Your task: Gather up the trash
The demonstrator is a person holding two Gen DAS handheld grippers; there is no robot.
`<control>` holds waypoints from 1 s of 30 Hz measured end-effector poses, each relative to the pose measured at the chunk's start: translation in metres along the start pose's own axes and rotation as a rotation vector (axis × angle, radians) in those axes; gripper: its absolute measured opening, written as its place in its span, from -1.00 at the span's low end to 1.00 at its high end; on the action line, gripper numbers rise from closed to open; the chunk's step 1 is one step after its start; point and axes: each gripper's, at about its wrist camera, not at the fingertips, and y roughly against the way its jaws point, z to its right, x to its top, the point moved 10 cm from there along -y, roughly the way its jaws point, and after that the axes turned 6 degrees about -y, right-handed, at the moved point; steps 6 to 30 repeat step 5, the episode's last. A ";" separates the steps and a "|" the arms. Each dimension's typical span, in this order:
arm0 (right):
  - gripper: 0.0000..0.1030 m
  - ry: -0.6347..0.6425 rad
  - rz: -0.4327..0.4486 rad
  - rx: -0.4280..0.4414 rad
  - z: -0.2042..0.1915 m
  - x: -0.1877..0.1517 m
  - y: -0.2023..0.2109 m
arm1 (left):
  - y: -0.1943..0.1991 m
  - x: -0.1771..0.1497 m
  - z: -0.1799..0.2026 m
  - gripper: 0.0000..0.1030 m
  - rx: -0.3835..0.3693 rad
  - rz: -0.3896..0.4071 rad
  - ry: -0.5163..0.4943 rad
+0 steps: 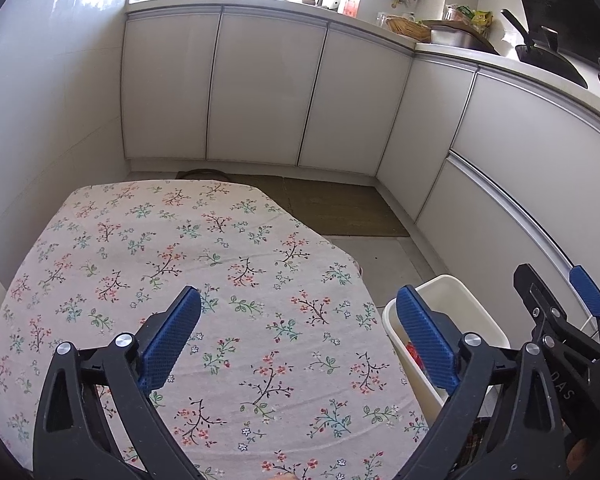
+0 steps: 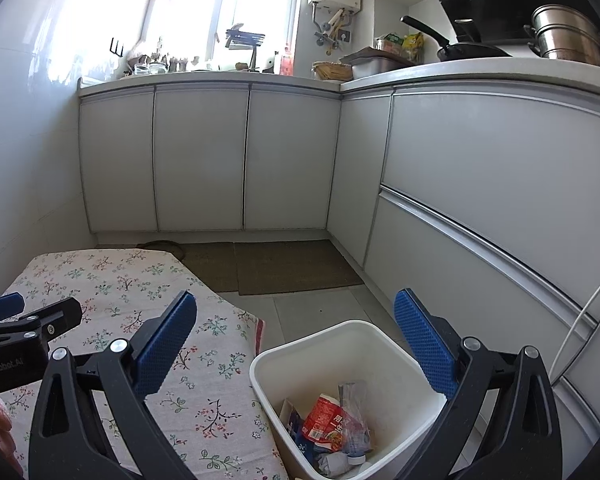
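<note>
While both grippers hang with jaws spread wide and nothing between the blue pads, the left gripper (image 1: pixel 298 324) is above the near half of the table (image 1: pixel 148 248), and the right gripper (image 2: pixel 296 330) is above the bin (image 2: pixel 356 330) just off the table's right edge. In the right wrist view, the left gripper shows at the left, over the cloth.

The bin is white and open-topped and stands on the floor, close against the table's right side. The trash (image 2: pixel 332 424) lies at its bottom: a red printed wrapper, a crumpled clear plastic piece, a blue-and-white pack and some pale crumpled bits; the exact count is hard to tell.

The table has one floral cloth, flat, bare of objects, with rounded far corners. A strip of grey tiled floor (image 2: pixel 316 312) lies open to the right of the table and beyond the bin, up to two brown mats (image 2: pixel 296 268) side by side at the far end. White cabinets (image 2: pixel 244 160) close the room on the far side and the right. A white cable (image 2: pixel 588 304) hangs down the right cabinets near the bin. On the counter above are a black pan (image 2: pixel 468 50) and a steel pot (image 2: pixel 568 36). A bright window stands at the far left.
</note>
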 end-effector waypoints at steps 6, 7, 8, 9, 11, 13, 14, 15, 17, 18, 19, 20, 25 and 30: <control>0.87 0.004 -0.003 0.000 -0.001 -0.001 0.000 | -0.001 -0.001 -0.002 0.86 0.002 -0.010 0.009; 0.87 0.004 -0.003 0.000 -0.001 -0.001 0.000 | -0.001 -0.001 -0.002 0.86 0.002 -0.010 0.009; 0.87 0.004 -0.003 0.000 -0.001 -0.001 0.000 | -0.001 -0.001 -0.002 0.86 0.002 -0.010 0.009; 0.87 0.004 -0.003 0.000 -0.001 -0.001 0.000 | -0.001 -0.001 -0.002 0.86 0.002 -0.010 0.009; 0.87 0.004 -0.003 0.000 -0.001 -0.001 0.000 | -0.001 -0.001 -0.002 0.86 0.002 -0.010 0.009; 0.87 0.004 -0.003 0.000 -0.001 -0.001 0.000 | -0.001 -0.001 -0.002 0.86 0.002 -0.010 0.009; 0.87 0.004 -0.003 0.000 -0.001 -0.001 0.000 | -0.001 -0.001 -0.002 0.86 0.002 -0.010 0.009; 0.87 0.004 -0.003 0.000 -0.001 -0.001 0.000 | -0.001 -0.001 -0.002 0.86 0.002 -0.010 0.009; 0.87 0.004 -0.003 0.000 -0.001 -0.001 0.000 | -0.001 -0.001 -0.002 0.86 0.002 -0.010 0.009; 0.87 0.004 -0.003 0.000 -0.001 -0.001 0.000 | -0.001 -0.001 -0.002 0.86 0.002 -0.010 0.009; 0.87 0.004 -0.003 0.000 -0.001 -0.001 0.000 | -0.001 -0.001 -0.002 0.86 0.002 -0.010 0.009; 0.87 0.004 -0.003 0.000 -0.001 -0.001 0.000 | -0.001 -0.001 -0.002 0.86 0.002 -0.010 0.009; 0.87 0.004 -0.003 0.000 -0.001 -0.001 0.000 | -0.001 -0.001 -0.002 0.86 0.002 -0.010 0.009; 0.87 0.004 -0.003 0.000 -0.001 -0.001 0.000 | -0.001 -0.001 -0.002 0.86 0.002 -0.010 0.009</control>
